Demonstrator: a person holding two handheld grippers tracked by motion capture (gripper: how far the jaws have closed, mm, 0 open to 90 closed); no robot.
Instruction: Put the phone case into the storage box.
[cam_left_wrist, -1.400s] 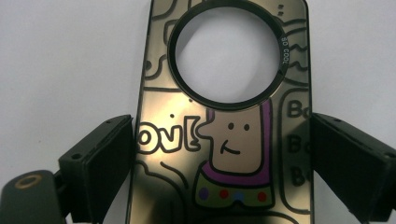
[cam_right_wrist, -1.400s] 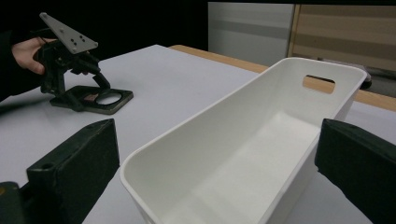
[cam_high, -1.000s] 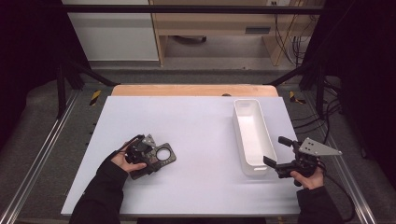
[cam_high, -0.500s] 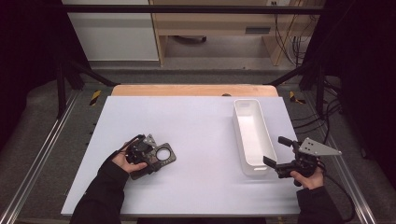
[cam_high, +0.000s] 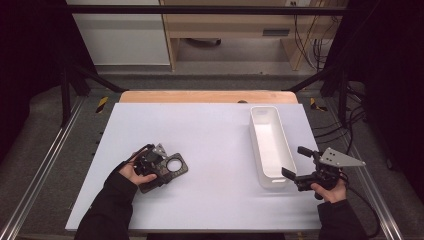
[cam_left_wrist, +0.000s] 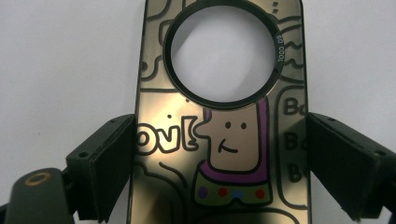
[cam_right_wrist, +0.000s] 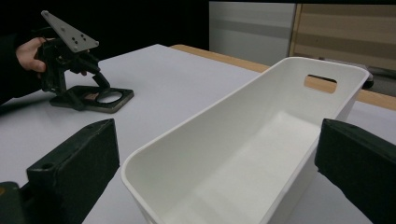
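On the table: one white bin, one dark phone case, two hand-held grippers. Toward the near left, left hand-held gripper set over the case, jaws down along its two long sides; from the left gripper view, pads against or just beside the edges of the case, firm clamp not certain. Lay flat, round hole toward the far end, cartoon print facing up. At the near right, right hand-held gripper held wide apart and empty, jaws on either side of the bin's near end, not touching. Bin empty, lengthwise along the right edge, handle slot in its far wall. Broad bare surface between case and bin, more toward the far edge.
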